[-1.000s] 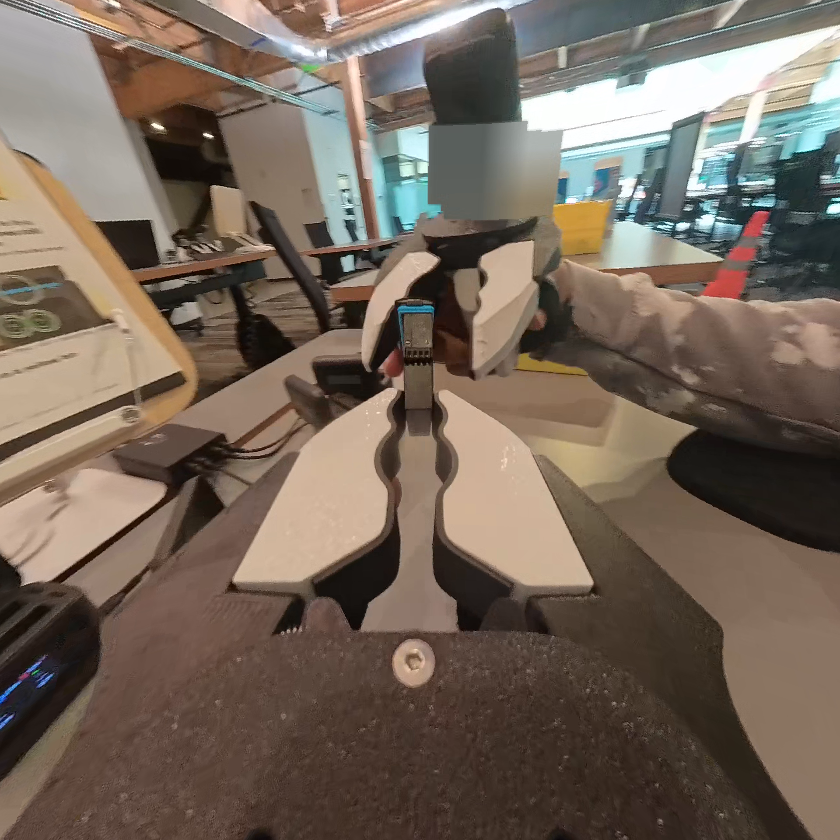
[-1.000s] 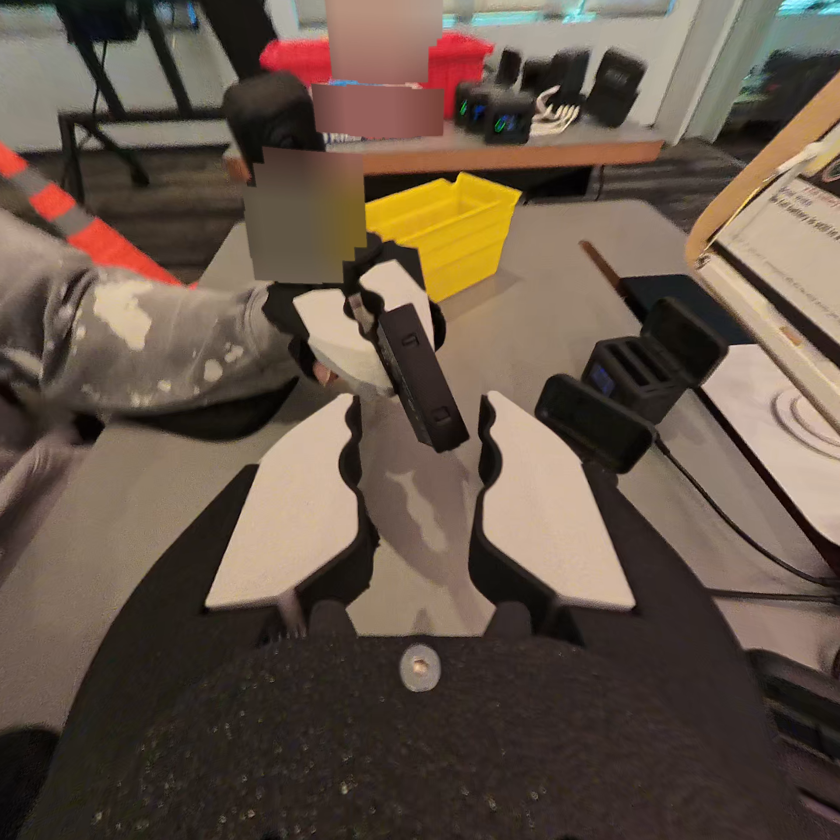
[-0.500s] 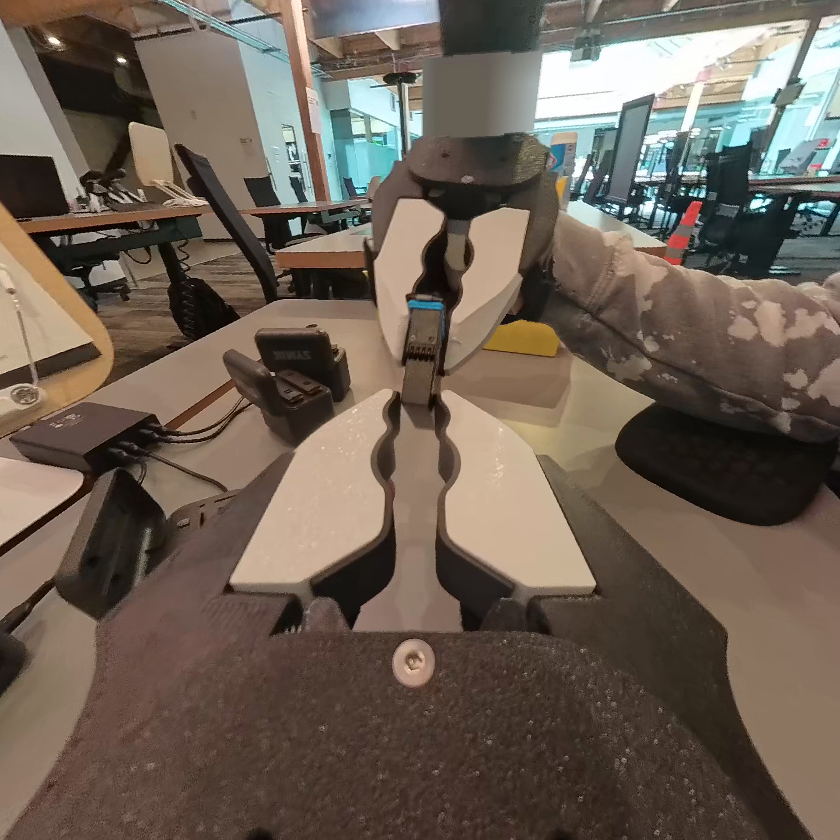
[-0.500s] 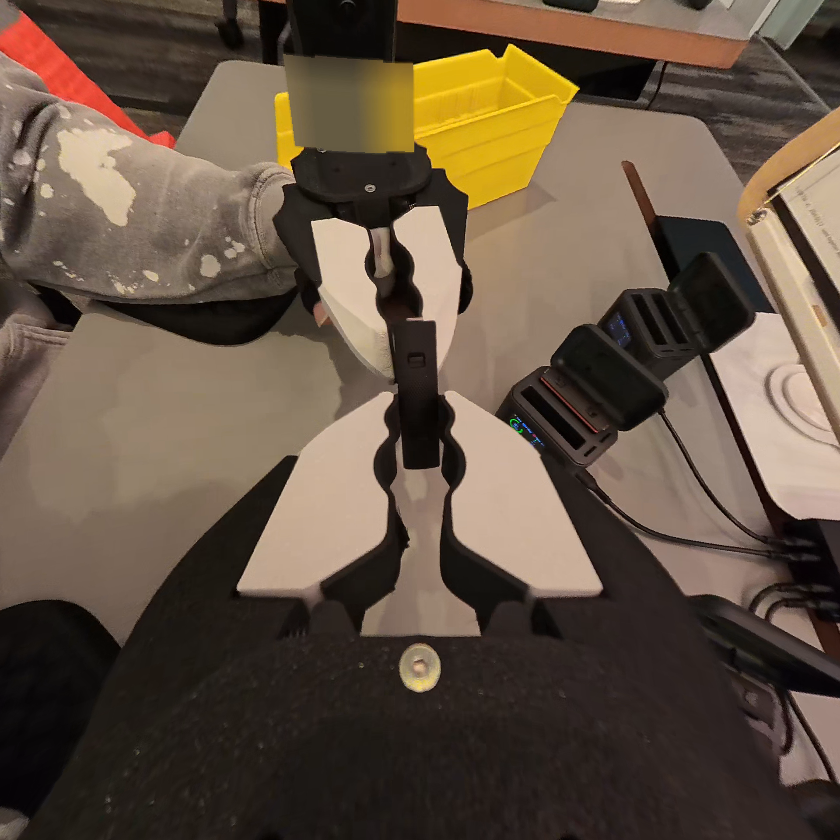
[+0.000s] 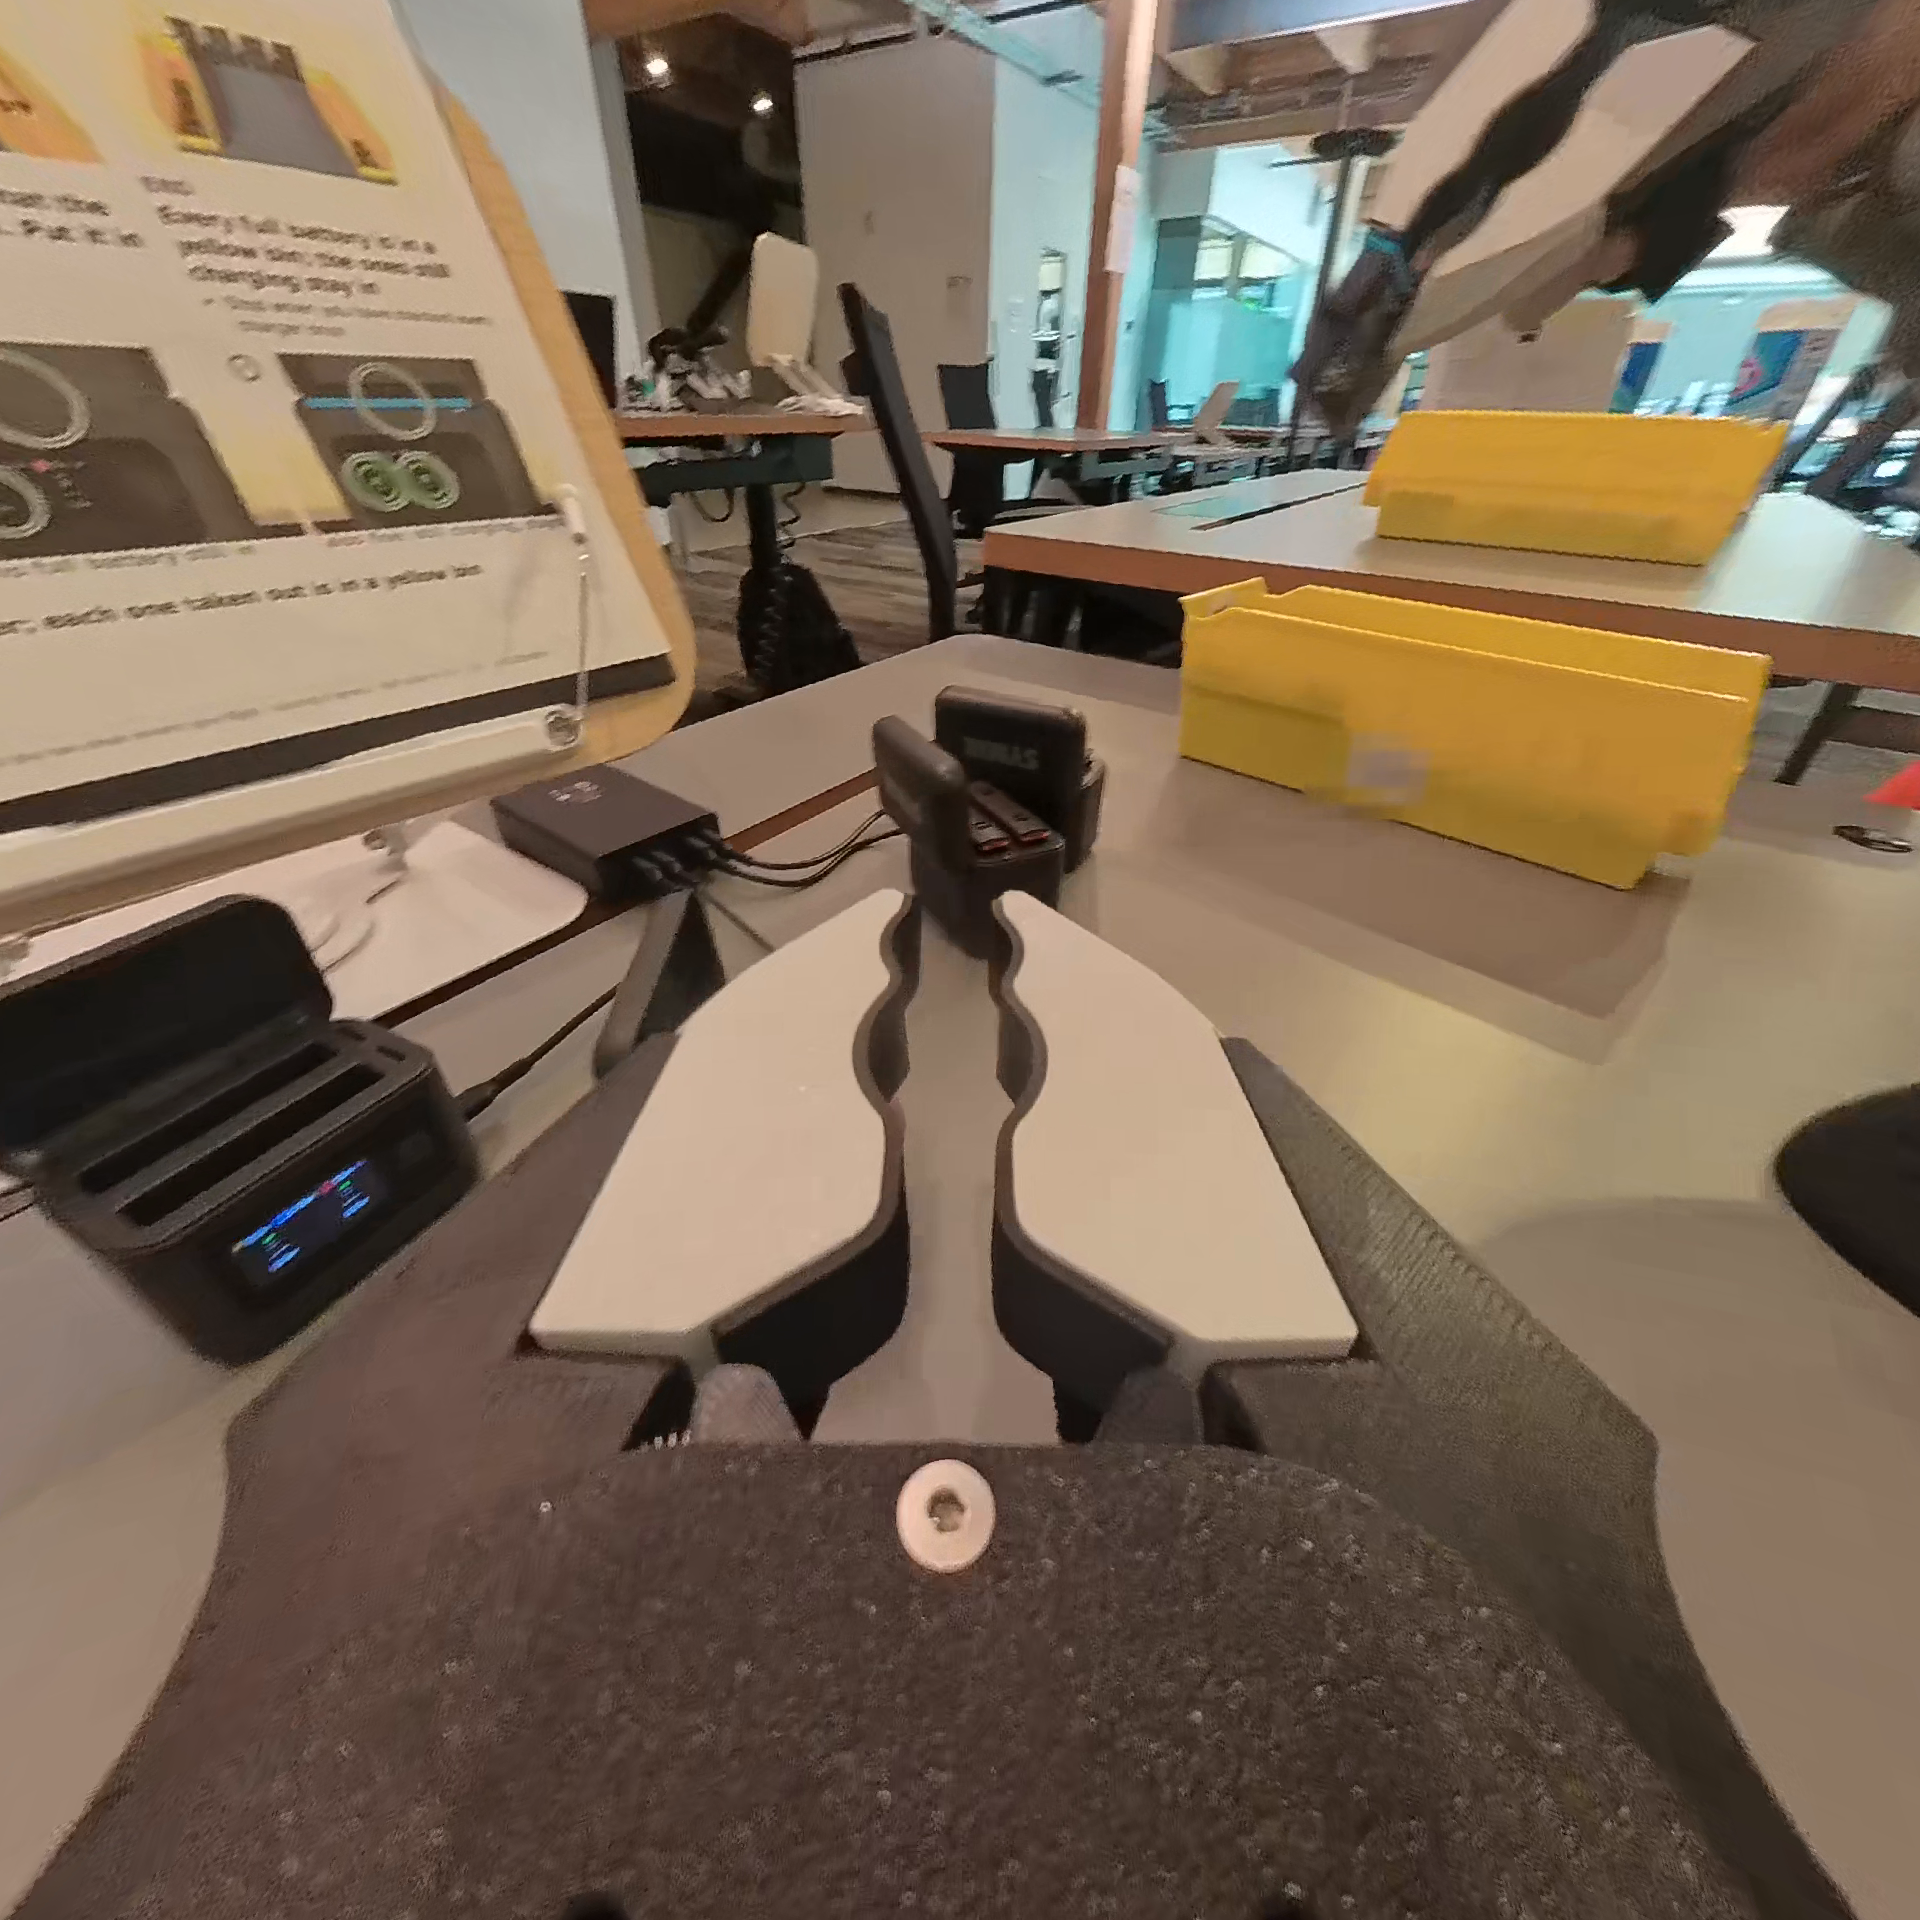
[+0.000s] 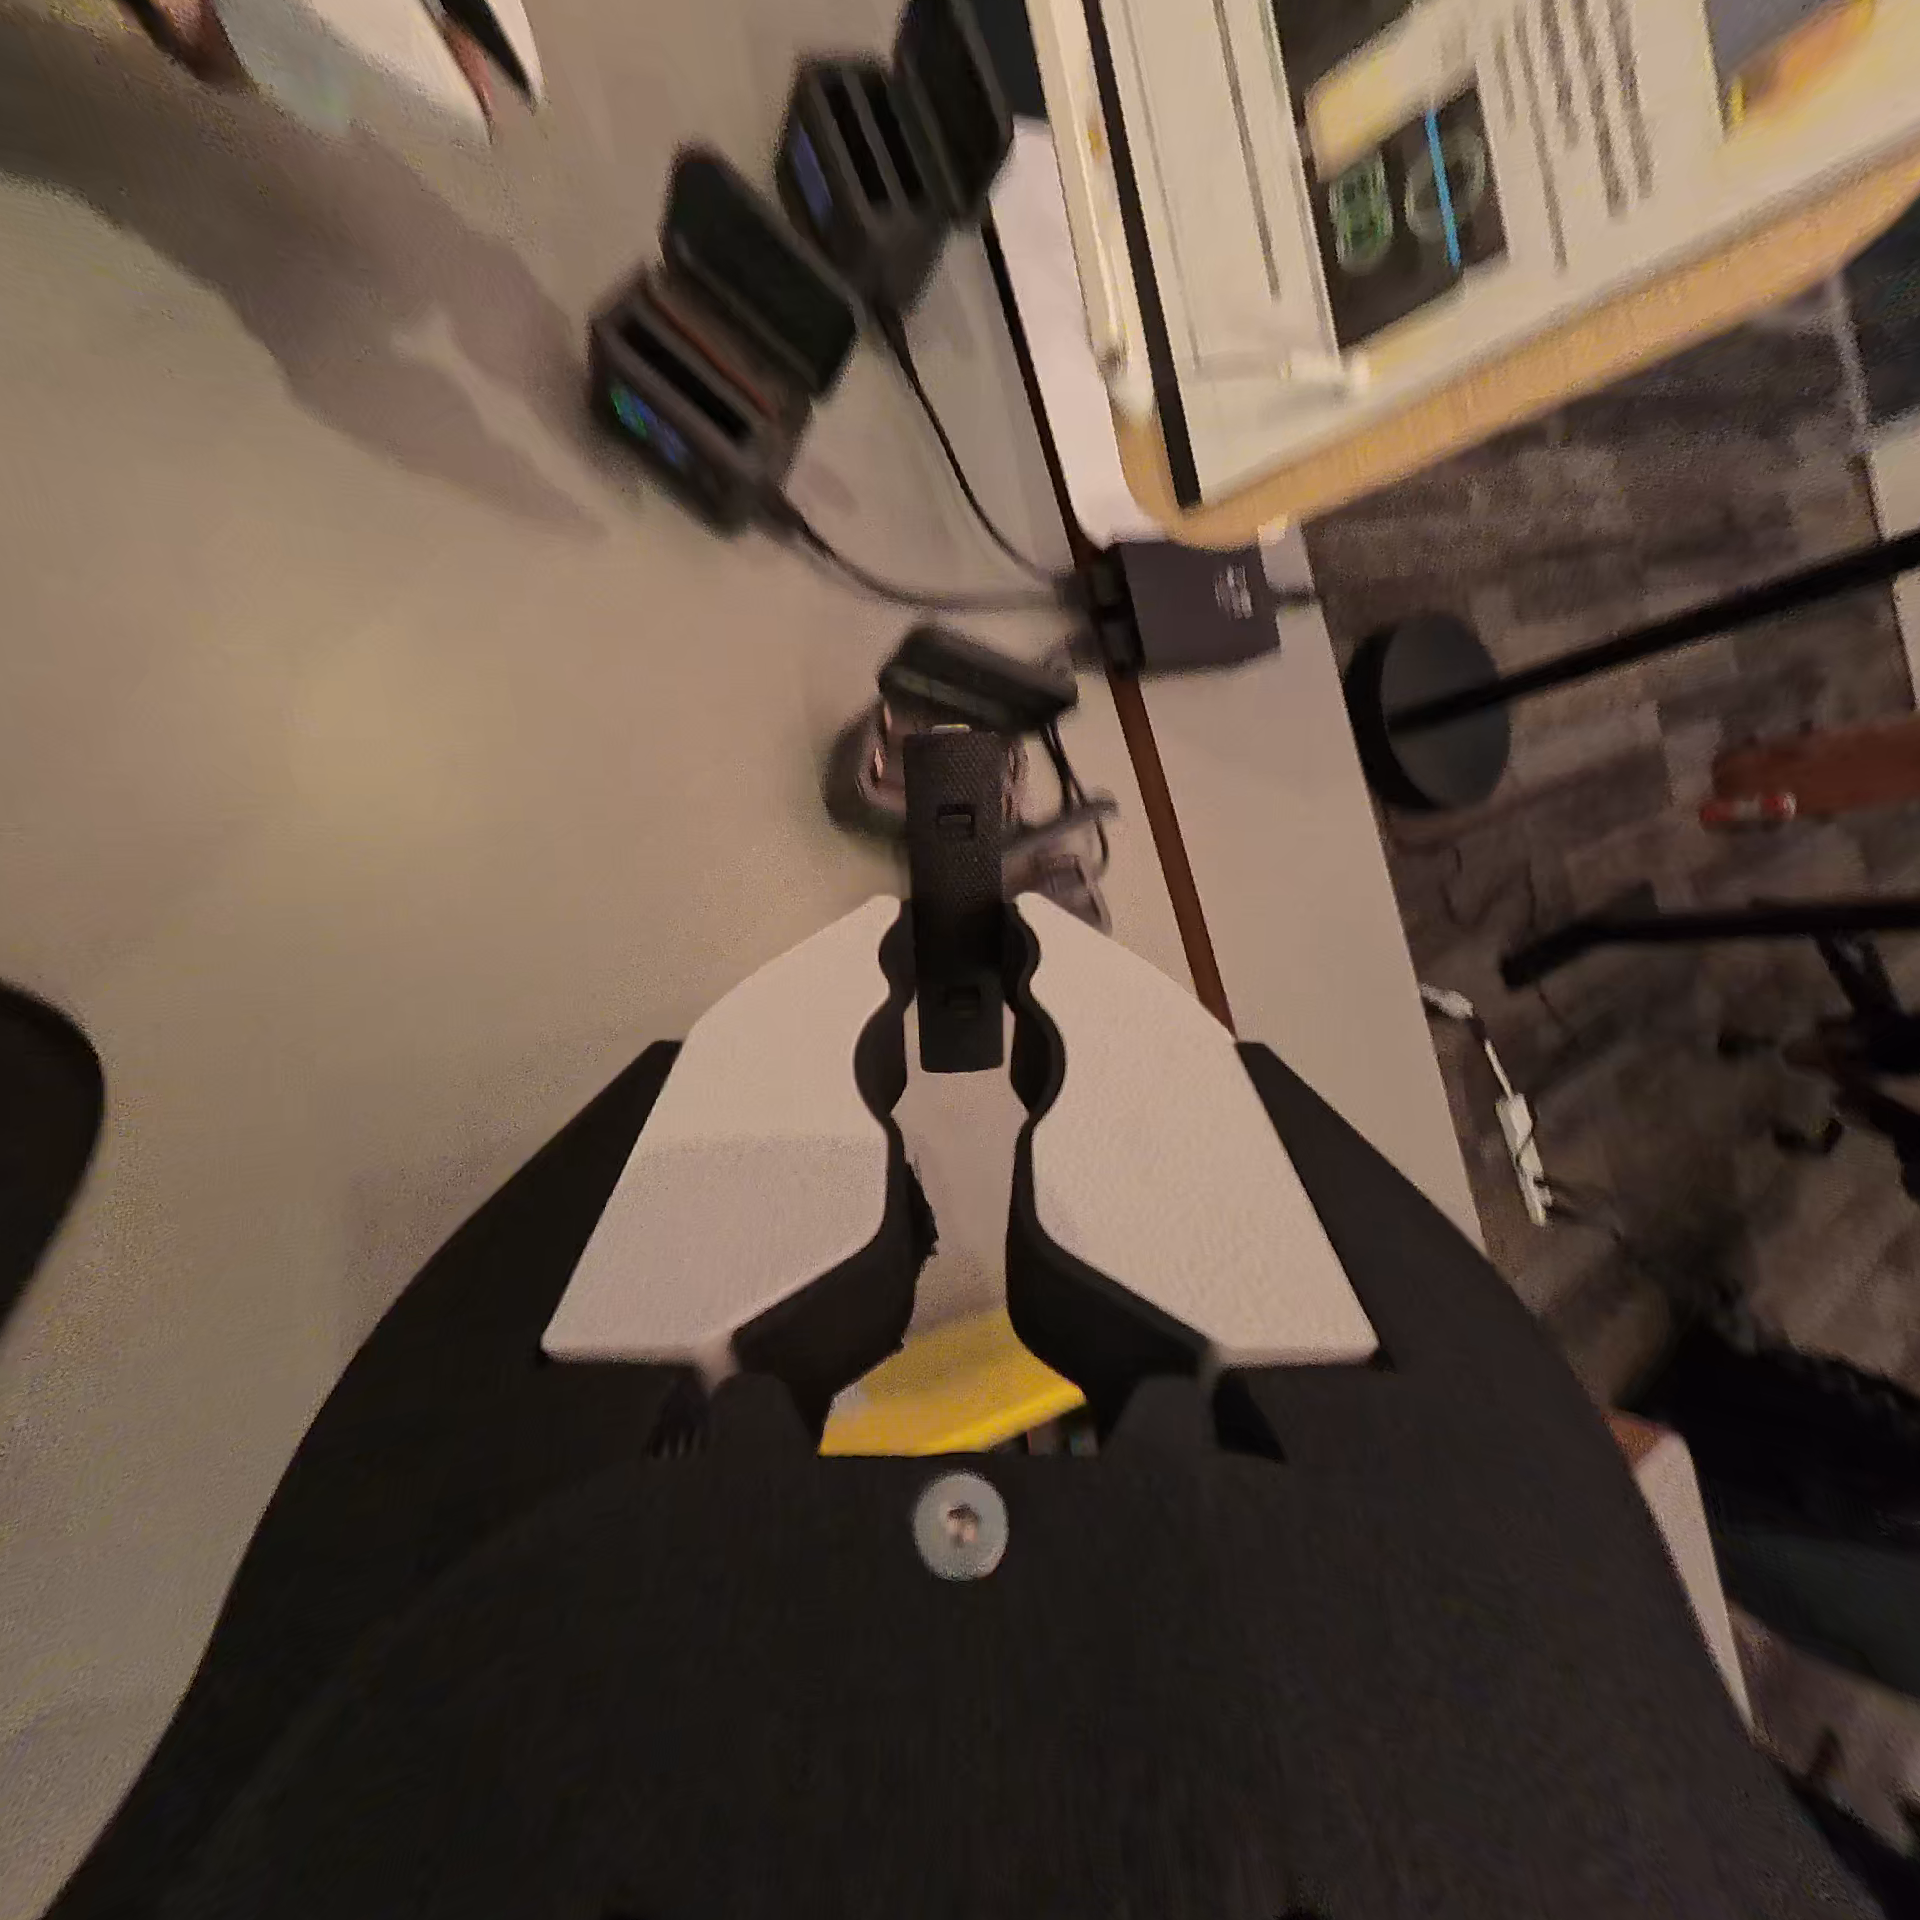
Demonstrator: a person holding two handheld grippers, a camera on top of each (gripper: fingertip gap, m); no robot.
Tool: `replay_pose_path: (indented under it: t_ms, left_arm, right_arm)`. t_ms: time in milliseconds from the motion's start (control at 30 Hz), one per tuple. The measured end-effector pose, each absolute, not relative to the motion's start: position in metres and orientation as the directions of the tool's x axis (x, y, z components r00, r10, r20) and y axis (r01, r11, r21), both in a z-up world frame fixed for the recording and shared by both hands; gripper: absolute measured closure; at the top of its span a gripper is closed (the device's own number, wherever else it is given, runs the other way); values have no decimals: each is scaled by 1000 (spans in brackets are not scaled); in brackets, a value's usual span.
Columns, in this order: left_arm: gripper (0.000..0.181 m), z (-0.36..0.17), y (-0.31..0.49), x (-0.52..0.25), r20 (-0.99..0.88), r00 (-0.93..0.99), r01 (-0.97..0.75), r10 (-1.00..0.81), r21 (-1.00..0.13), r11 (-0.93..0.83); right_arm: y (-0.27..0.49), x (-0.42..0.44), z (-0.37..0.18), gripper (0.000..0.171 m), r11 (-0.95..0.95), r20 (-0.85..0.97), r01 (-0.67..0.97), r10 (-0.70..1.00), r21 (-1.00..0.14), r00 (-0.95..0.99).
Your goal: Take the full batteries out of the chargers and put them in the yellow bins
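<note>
My right gripper [image 6: 956, 914] is shut on a black battery [image 6: 951, 883] that sticks out past its fingertips. In the left wrist view it shows blurred at the top right, above the near yellow bin [image 5: 1455, 727]. A strip of yellow bin [image 6: 945, 1392] shows under the right gripper's jaws. My left gripper [image 5: 951, 914] has its jaws a narrow gap apart with nothing between them. It points at an open charger [image 5: 987, 821] with orange-tipped batteries [image 5: 1003, 831] in it. Another open charger [image 5: 239, 1164] at the left has empty slots and a lit screen.
A second yellow bin [image 5: 1558, 478] sits on the far table. A black power hub [image 5: 613, 831] with cables lies behind the chargers. A tilted instruction board [image 5: 260, 416] stands at the left. A black pad [image 5: 1849, 1195] lies at the right edge. Tip to tip, the grippers are about 25 cm apart. To reach the open charger [image 5: 239, 1164] in a straight line is about 20 cm for my left fingers, about 40 cm for my right. Seen from the right wrist view [image 6: 840, 116] as well.
The battery passed from my left gripper to my right, which closed on it and swung up and away over the yellow bin. My left gripper turned toward the chargers.
</note>
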State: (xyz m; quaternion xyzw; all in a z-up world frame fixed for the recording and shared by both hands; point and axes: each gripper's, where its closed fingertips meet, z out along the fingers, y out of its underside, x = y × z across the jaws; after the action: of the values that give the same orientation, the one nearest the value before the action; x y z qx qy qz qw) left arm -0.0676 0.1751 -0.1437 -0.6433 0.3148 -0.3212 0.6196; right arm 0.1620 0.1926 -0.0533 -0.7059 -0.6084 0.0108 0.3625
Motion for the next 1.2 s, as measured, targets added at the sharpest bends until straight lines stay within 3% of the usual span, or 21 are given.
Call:
replay_pose_path:
  t_ms: [333, 533, 833, 1200]
  left_arm:
    - [181, -161, 193, -83, 12, 704, -71, -710, -994, -87]
    - [181, -165, 203, -95, -19, 771, -96, -636, -992, -87]
    - [181, -166, 198, -86, -84, 738, -131, -669, -991, -21]
    - [181, -177, 198, -82, -78, 724, -162, -685, -985, -58]
  right_arm:
    - [191, 342, -116, 156, -273, 326, 939, 886, -211, 331]
    - [173, 373, -158, 156, -301, 216, 943, 920, -142, 327]
    - [166, 379, -204, 156, -288, 156, 954, 942, -89, 298]
    - [178, 383, -205, 154, -301, 231, 951, 922, -72, 310]
